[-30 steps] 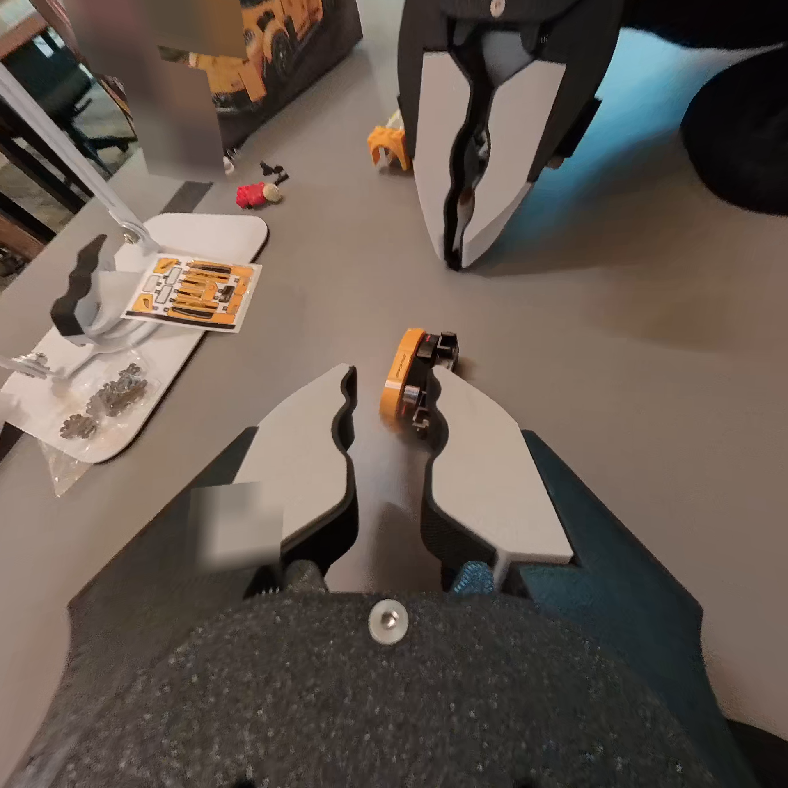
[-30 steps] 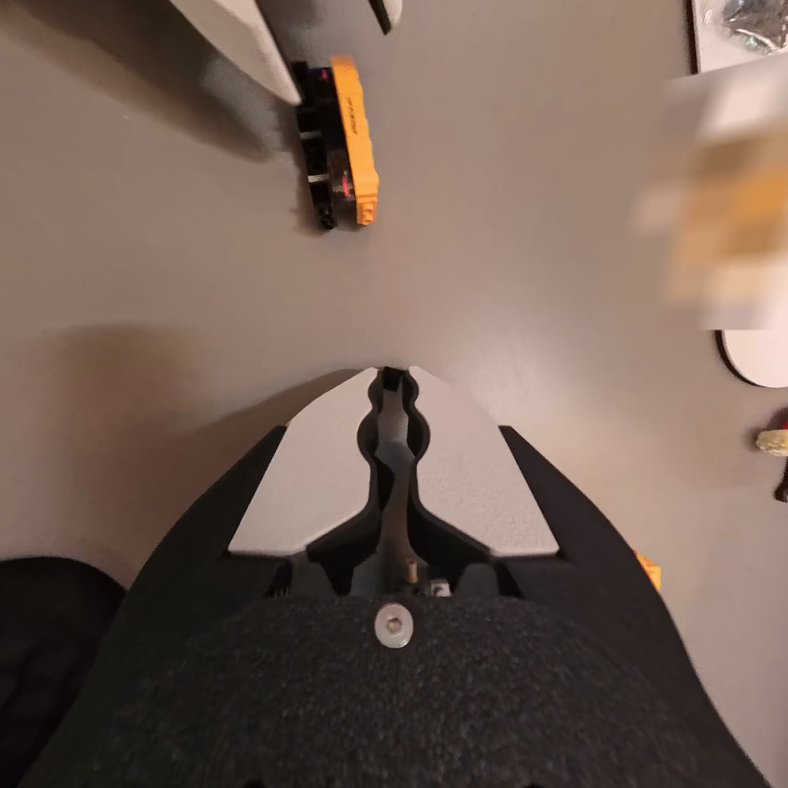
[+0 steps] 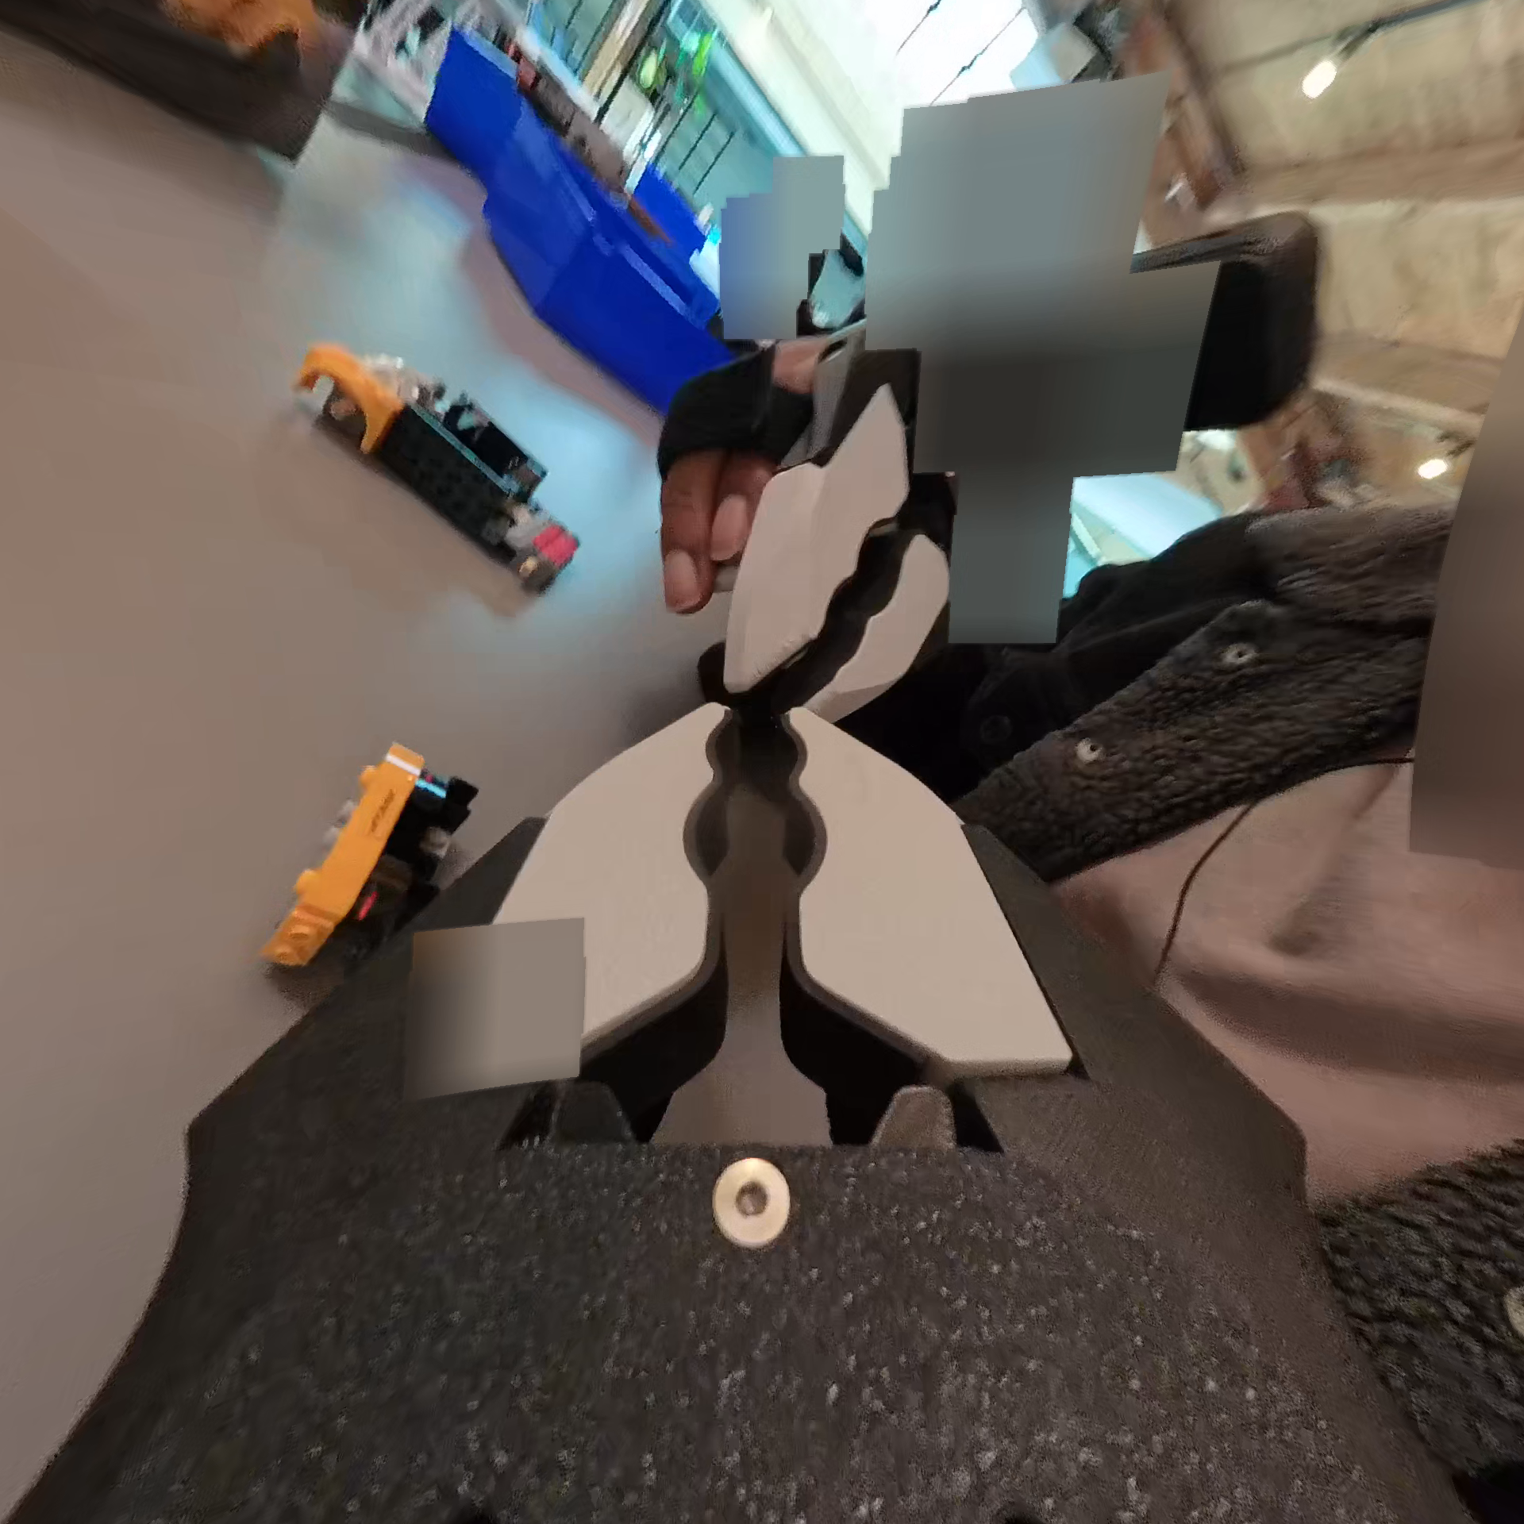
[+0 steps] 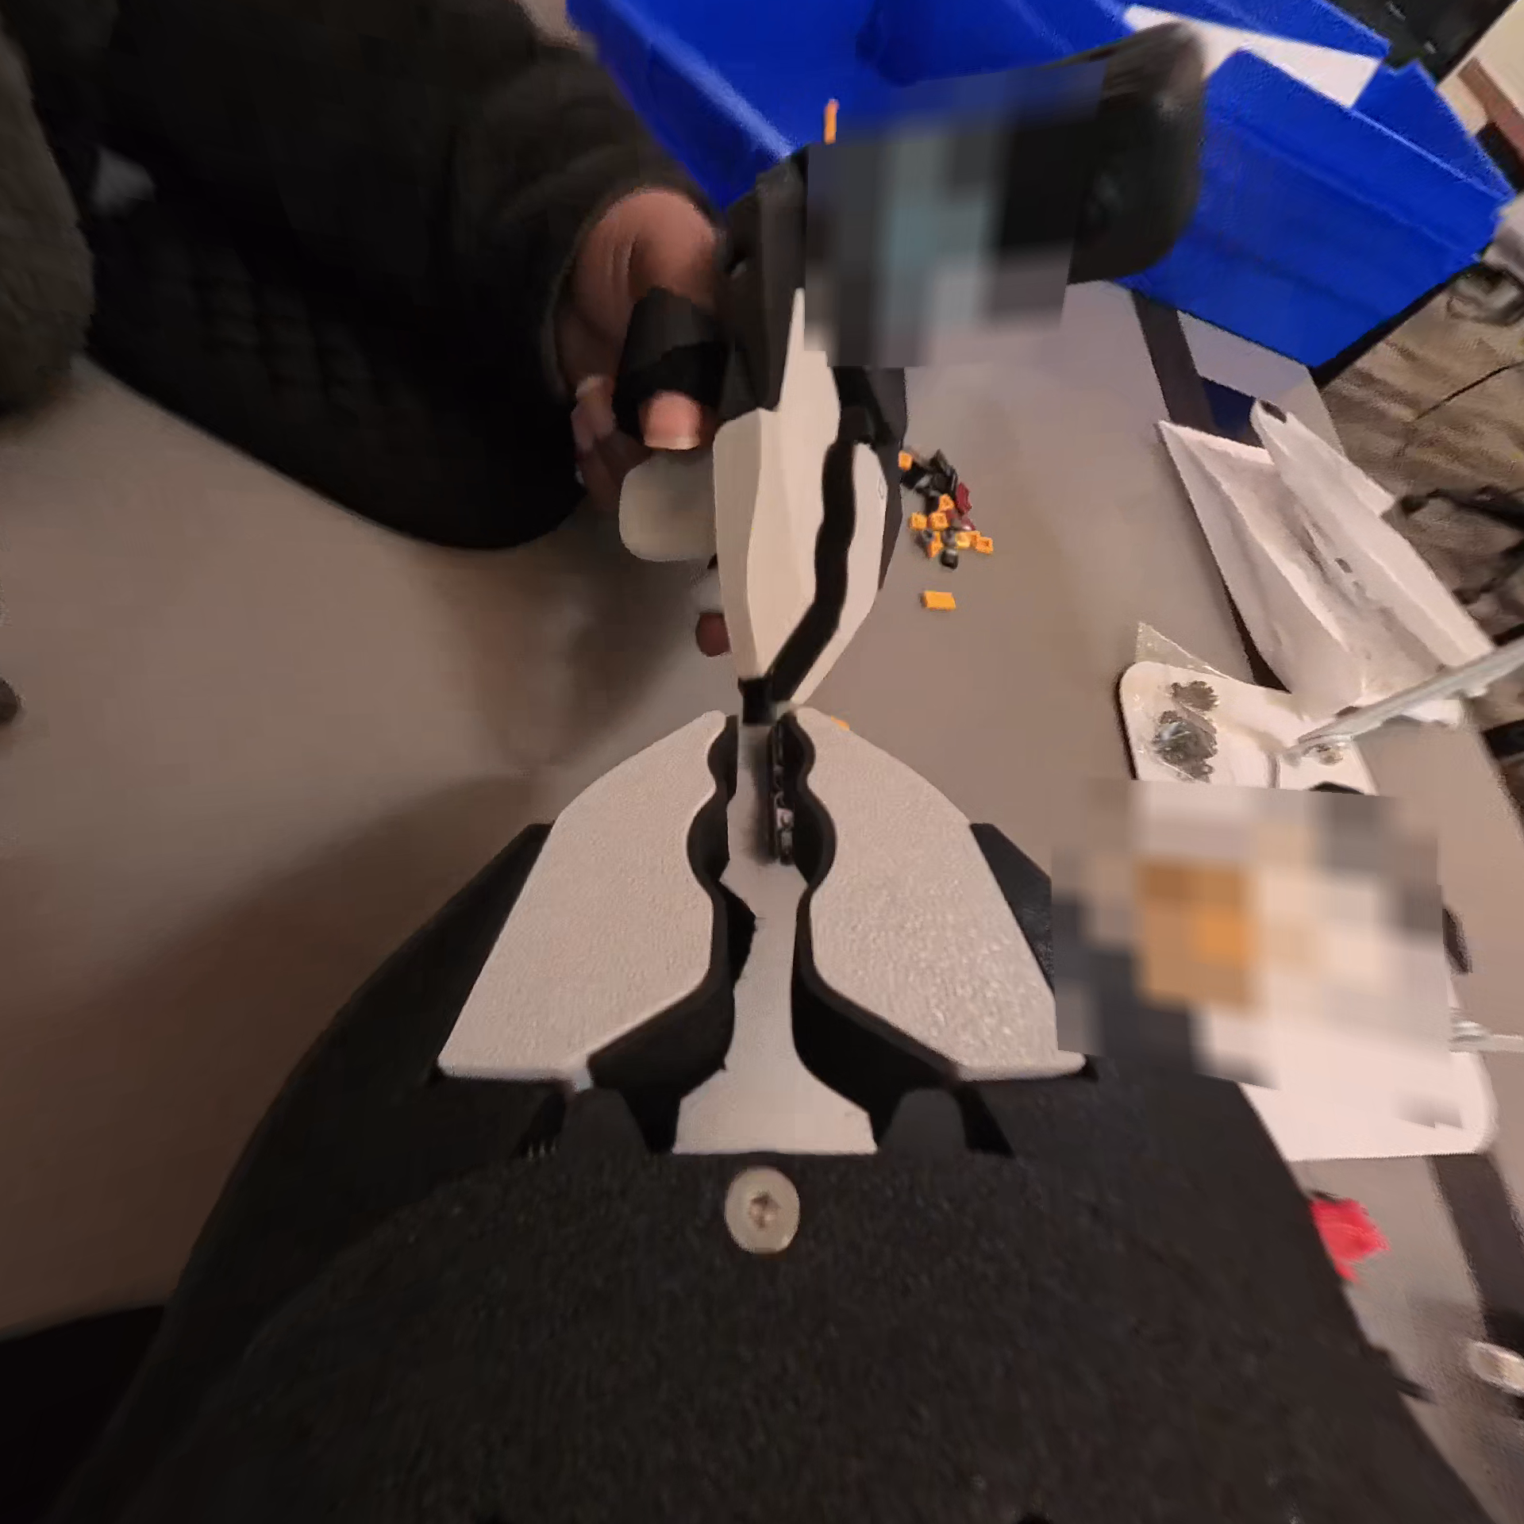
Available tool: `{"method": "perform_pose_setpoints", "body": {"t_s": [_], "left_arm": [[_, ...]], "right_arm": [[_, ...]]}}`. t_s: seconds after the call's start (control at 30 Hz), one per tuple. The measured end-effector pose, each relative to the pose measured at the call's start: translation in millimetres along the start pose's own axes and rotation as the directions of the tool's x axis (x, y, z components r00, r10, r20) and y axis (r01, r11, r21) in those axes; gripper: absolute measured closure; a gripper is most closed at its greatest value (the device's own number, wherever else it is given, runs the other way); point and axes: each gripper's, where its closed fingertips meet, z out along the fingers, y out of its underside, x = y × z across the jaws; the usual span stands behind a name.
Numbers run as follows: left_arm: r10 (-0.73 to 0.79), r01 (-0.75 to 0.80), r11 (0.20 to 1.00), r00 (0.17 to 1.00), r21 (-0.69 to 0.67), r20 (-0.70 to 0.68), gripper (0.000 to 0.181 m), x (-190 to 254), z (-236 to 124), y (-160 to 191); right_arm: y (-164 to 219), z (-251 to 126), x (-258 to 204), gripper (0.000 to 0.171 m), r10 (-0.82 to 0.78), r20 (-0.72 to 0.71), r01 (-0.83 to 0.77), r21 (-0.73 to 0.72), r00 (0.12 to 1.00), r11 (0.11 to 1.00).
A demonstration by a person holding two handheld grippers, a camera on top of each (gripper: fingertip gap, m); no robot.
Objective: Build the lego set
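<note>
My left gripper (image 3: 754, 726) and right gripper (image 4: 763, 726) meet tip to tip above the grey table (image 3: 165, 577). The right gripper is shut on a thin black lego piece (image 4: 779, 804) that lies along its fingers. The left gripper, seen in the right wrist view (image 4: 763, 701), is shut on a small black bit at that piece's far end; I cannot tell whether it is one piece. The right gripper also shows in the left wrist view (image 3: 746, 689). An orange and black subassembly (image 3: 363, 858) lies on the table to the left. A larger black and orange build (image 3: 445, 462) lies farther back.
Blue bins (image 4: 1237, 165) stand at the table's far side. Several loose orange and black pieces (image 4: 948, 511) lie behind the grippers. A white tray (image 4: 1154, 701) with a bag of dark parts, white paper (image 4: 1303, 536) and a red piece (image 4: 1344, 1245) are at the right. A person's dark jacket (image 4: 330, 247) is close. The tips of both grippers are at nearly the same place.
My left gripper has left the orange subassembly, lifted, swung towards the right gripper and closed. Both grippers are now raised and joined at the tips. The orange subassembly stays on the table.
</note>
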Motion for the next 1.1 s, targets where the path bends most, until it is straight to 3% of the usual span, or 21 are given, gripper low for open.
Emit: {"method": "perform_pose_setpoints", "body": {"t_s": [0.03,0.17,0.3,0.7,1.1], "left_arm": [[-0.001,0.002,0.999,1.000,0.035,-0.022,0.173,2,-3,-5],[0.017,-0.006,0.993,0.996,0.118,-0.090,0.173,7,-13,-17],[0.096,-0.080,0.986,0.989,0.144,-0.109,0.173,17,-13,-19],[0.182,-0.173,0.978,0.981,0.118,-0.074,0.173,18,-9,-14],[0.435,-0.415,0.899,0.884,-0.140,0.173,0.171,-18,-7,10]], "right_arm": [[-3,-3,3,0.160,0.063,0.020,-0.063,0.040,0.998,0.997],[-18,-10,11,0.158,0.292,0.140,-0.316,0.199,0.946,0.928],[-23,-6,10,0.158,0.388,0.230,-0.438,0.243,0.893,0.865],[-20,1,2,0.170,0.392,0.269,-0.449,0.205,0.880,0.869],[15,14,0,0.171,0.392,0.194,-0.401,0.012,0.900,0.916]]}}
